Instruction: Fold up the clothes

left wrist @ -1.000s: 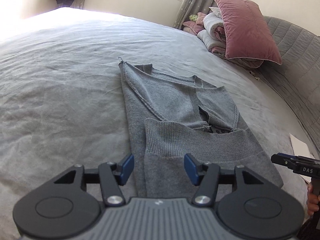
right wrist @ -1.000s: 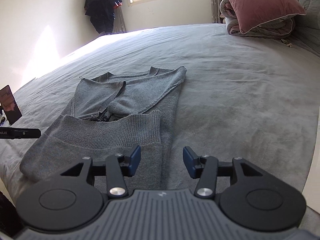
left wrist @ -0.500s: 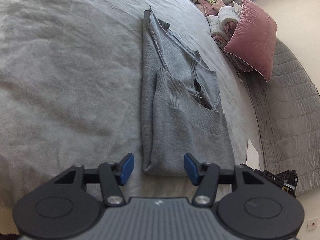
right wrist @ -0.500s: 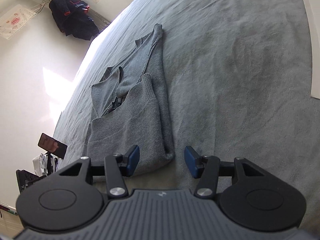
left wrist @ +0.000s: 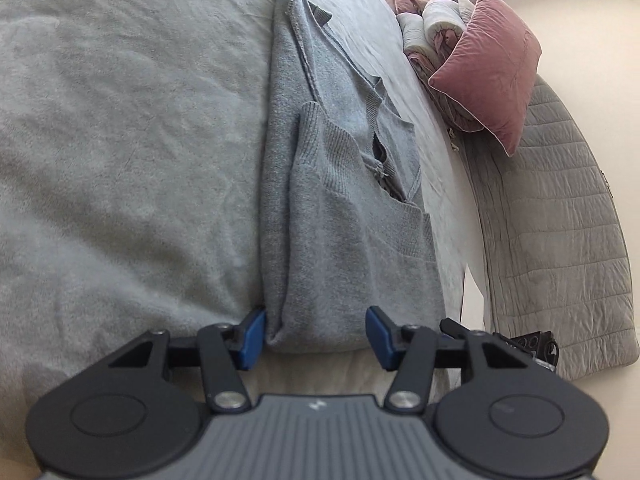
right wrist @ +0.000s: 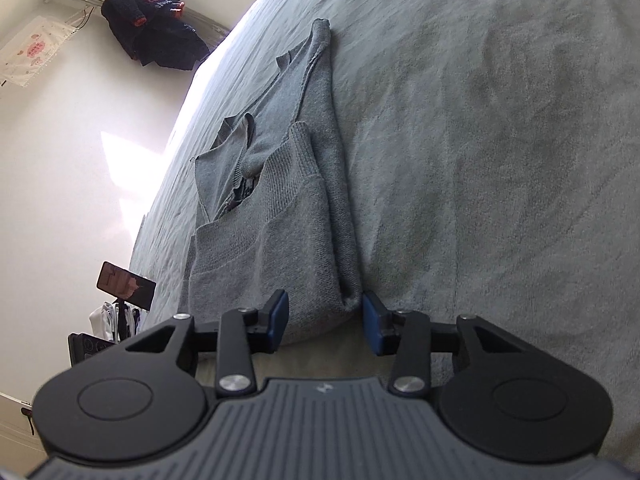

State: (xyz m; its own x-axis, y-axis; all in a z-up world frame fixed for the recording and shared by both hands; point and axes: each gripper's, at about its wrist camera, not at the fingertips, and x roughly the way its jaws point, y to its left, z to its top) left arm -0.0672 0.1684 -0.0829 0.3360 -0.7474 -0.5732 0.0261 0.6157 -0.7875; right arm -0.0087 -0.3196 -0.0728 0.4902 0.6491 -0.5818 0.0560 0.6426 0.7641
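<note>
Left claw [left wrist: 316,332]: set at the near left corner of the grey sweater [left wrist: 344,208], jaws closing, that corner between the blue pads [left wrist: 253,332] but not yet pressed from both sides. Right claw [right wrist: 325,322]: set at the sweater's [right wrist: 280,216] near right corner, jaws closing, folded edge between them, right-hand pad just beside the fabric. Sweater: laid partly folded on the grey bed [left wrist: 120,140], hem folded up over the body. Pink pillow [left wrist: 492,68]: seen beyond the sweater, on piled bedding at the headboard. Dark jacket [right wrist: 156,40]: hung on the wall beyond the sweater.
</note>
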